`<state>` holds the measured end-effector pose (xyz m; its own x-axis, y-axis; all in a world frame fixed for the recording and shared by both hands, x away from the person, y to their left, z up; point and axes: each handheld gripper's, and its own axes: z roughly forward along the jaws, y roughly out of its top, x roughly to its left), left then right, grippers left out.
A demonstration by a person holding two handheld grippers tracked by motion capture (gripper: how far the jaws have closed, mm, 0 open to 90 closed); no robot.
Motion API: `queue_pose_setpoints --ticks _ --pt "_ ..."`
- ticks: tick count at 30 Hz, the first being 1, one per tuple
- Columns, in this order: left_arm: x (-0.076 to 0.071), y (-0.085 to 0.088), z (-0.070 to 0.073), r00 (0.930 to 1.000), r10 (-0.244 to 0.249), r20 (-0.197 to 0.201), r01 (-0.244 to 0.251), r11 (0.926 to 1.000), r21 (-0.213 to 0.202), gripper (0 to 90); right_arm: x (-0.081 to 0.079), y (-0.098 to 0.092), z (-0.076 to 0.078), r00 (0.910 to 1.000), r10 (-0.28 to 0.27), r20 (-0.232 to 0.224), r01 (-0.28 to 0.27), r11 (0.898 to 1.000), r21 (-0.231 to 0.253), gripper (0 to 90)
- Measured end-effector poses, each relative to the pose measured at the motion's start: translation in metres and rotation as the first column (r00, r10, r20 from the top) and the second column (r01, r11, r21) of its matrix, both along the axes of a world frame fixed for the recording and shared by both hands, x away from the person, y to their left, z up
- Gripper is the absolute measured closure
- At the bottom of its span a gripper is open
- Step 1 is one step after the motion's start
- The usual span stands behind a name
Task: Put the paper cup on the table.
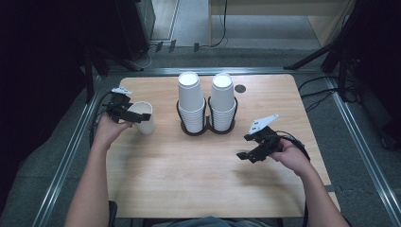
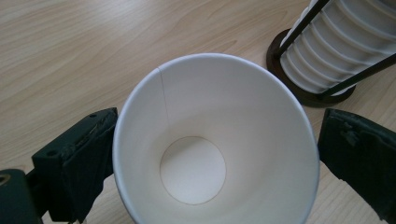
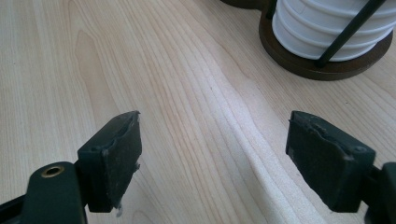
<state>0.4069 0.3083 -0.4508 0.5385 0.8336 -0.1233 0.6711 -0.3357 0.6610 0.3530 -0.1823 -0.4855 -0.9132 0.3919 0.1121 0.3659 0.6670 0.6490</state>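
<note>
High view: at the left of the wooden counter [image 1: 156,189] the left tongs [image 1: 135,113] reach around a single white paper cup [image 1: 144,118] that stands upright, mouth up, near the counter's left edge. The left gripper view looks straight down into that cup [image 2: 215,149]: one black jaw sits against its rim on one side, while the other jaw stands just beside the rim on the far side with a thin gap, so the left tongs [image 2: 217,154] flank the cup closely, and whether they truly pinch it I cannot tell. Right of the cup, a stretch of bare wood separates it from a dark double cup holder [image 1: 206,128] in the middle of the counter, toward the far side. The holder carries two tall stacks of nested white cups, the left stack [image 1: 190,101] and the right stack [image 1: 222,100], standing touching or nearly so. Thin black uprights of the holder run up beside each stack. A small dark round disc [image 1: 240,88] lies on the counter just behind the right stack. Farther right and nearer the person, the right tongs [image 1: 247,155] hover over bare wood, well apart from the holder. In the right gripper view the right tongs [image 3: 212,154] are spread wide with nothing between them, and the holder's base [image 3: 322,65] shows beyond them.
</note>
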Motion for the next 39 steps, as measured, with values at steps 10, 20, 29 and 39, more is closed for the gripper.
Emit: queue_pose_setpoints --ticks 10,20,29,39 --pt "-0.007 0.004 0.017 0.9997 0.010 0.023 -0.010 0.9998 -0.019 0.3 -0.001 0.000 0.000 1.0000 0.003 -0.002 -0.003 1.000 -0.004 18.8" --pt "-0.014 -0.001 0.037 0.9986 0.028 0.045 -0.027 0.9993 -0.027 0.8 -0.001 0.000 0.000 1.0000 0.002 -0.004 -0.002 1.000 -0.002 18.8" --pt "-0.020 -0.009 0.052 0.9984 0.019 0.054 -0.015 0.9966 -0.081 0.8 -0.001 -0.002 0.001 1.0000 0.002 -0.002 -0.002 1.000 -0.005 18.8" --pt "-0.027 -0.025 0.054 0.9970 -0.017 0.075 0.021 0.9982 -0.057 0.8 0.000 -0.001 0.001 1.0000 0.006 0.002 -0.006 1.000 -0.005 18.8"
